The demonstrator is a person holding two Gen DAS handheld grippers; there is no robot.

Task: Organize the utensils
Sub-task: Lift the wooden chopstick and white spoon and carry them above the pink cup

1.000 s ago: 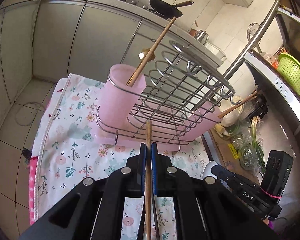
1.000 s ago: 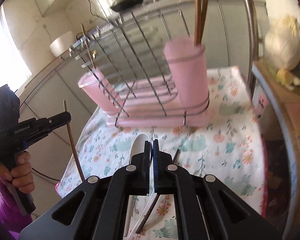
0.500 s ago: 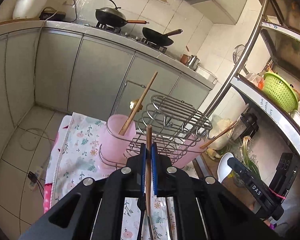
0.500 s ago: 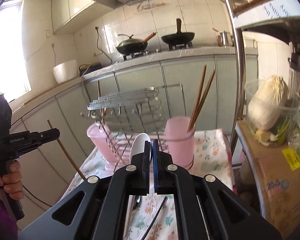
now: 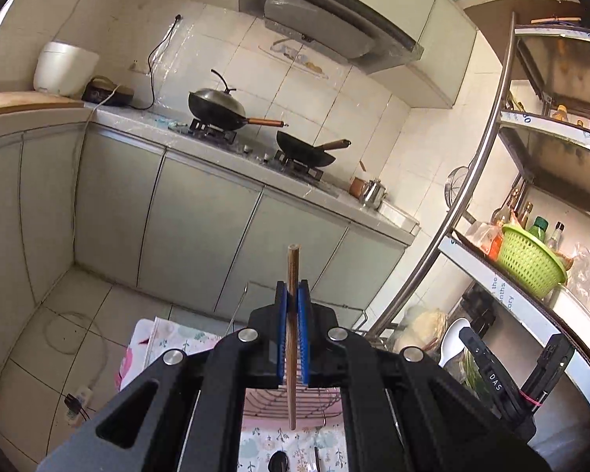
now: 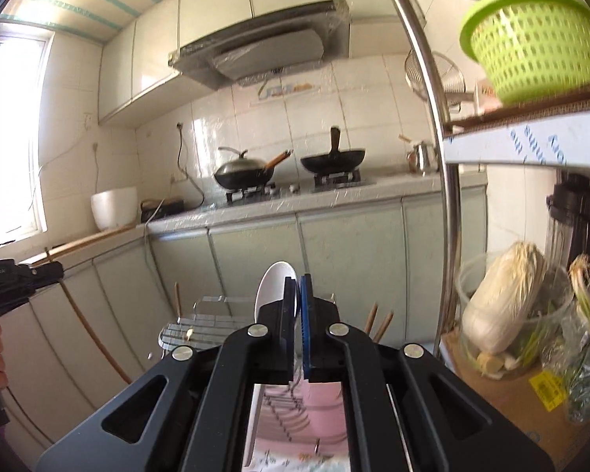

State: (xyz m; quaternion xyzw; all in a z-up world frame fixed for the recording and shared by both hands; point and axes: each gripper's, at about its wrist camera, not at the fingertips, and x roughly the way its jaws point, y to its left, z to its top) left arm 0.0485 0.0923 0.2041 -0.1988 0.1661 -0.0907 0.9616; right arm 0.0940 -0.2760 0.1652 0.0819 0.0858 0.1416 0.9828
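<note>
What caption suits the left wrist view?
Left claw shut on a wooden chopstick, raised above the dish rack.

Tools: two, the left tool (image 5: pixel 292 295) and the right tool (image 6: pixel 298 295)
Chopsticks in view: four – one (image 5: pixel 292 334) in the left tool, one (image 6: pixel 176 295) standing at the rack's left end, two (image 6: pixel 377 320) at its right end
White spoon (image 6: pixel 273 287): one, in the right tool
Wire rack (image 6: pixel 200 324): one
Woks on the stove: two, one lidded (image 5: pixel 216 108), one bare (image 5: pixel 305 153)
Green basket (image 5: pixel 529 261): one
White pot (image 5: pixel 65 67) on the surface: one
Metal kettle (image 5: pixel 373 190): one
Cabbage (image 6: pixel 499 295): one
</note>
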